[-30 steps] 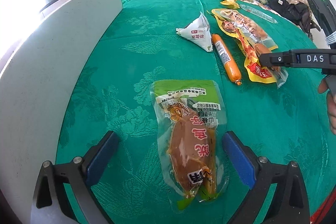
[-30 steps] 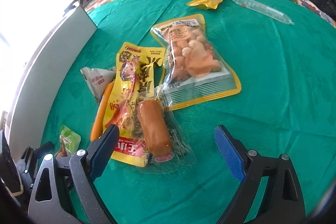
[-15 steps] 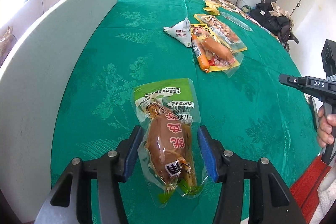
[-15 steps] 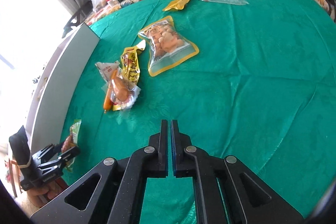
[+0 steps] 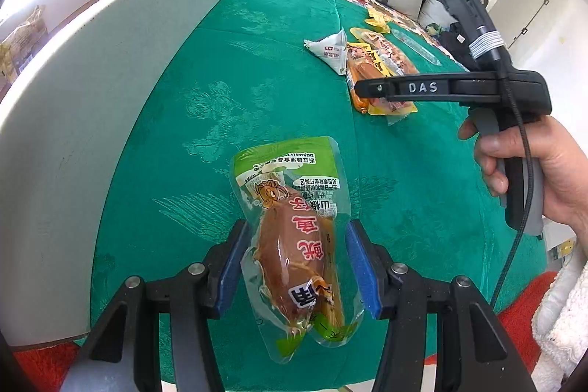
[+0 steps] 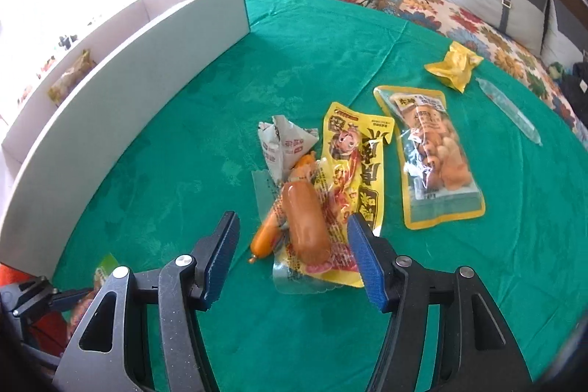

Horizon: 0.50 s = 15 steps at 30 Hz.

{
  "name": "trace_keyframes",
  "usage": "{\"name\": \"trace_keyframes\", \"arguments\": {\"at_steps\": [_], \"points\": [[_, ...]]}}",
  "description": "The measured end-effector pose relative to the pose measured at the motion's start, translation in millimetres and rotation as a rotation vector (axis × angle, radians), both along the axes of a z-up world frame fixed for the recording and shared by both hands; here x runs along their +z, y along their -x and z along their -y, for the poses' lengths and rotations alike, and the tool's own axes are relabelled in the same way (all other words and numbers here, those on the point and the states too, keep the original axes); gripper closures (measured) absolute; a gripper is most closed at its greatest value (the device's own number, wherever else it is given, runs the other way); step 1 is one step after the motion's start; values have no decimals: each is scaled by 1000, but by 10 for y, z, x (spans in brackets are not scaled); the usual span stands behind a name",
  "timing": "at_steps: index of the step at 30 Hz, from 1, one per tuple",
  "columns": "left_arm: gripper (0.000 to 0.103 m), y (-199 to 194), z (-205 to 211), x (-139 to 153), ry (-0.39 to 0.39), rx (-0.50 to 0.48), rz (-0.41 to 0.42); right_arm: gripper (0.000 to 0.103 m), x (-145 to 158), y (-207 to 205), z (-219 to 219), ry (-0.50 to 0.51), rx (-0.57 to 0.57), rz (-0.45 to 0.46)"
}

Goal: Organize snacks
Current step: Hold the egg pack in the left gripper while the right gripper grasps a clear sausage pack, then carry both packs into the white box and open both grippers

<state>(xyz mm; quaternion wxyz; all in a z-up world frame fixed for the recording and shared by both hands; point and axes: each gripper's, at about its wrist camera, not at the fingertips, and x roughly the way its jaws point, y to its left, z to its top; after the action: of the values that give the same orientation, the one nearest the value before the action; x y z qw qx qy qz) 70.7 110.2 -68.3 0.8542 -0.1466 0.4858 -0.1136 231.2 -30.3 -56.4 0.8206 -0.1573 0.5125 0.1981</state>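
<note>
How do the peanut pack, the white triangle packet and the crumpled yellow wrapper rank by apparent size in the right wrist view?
1. Peanut pack, clearly largest.
2. White triangle packet.
3. Crumpled yellow wrapper; it lies farther away, so this last ranking is unsure.

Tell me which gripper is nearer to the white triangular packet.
Right. The right gripper hangs open above the sausage pile, with the white triangular packet just beyond it. The left gripper is farther back across the green cloth, clamped on the green-topped pouch.
</note>
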Motion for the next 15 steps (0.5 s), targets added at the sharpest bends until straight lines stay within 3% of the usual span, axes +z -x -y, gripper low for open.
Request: {"name": "trace_keyframes", "arguments": {"at_steps": [2, 4, 6, 10, 13, 15], "points": [[50, 22, -5, 17, 2, -10, 14, 62, 11, 19, 20, 15, 2, 18], [50, 34, 3, 17, 1, -24, 25, 63, 65, 12, 162, -79, -42, -57], [50, 17, 17, 3, 13, -31, 21, 63, 167, 88, 281, -108, -55, -36], [50, 35, 60, 80, 38, -46, 29, 63, 390, 228, 694, -281, -160, -44], [50, 65, -2, 301, 99, -41, 30, 63, 373, 299, 794, -215, -193, -69], [50, 96, -158, 550, 155, -22, 55, 63, 465, 352, 753, -231, -185, -76]]}}
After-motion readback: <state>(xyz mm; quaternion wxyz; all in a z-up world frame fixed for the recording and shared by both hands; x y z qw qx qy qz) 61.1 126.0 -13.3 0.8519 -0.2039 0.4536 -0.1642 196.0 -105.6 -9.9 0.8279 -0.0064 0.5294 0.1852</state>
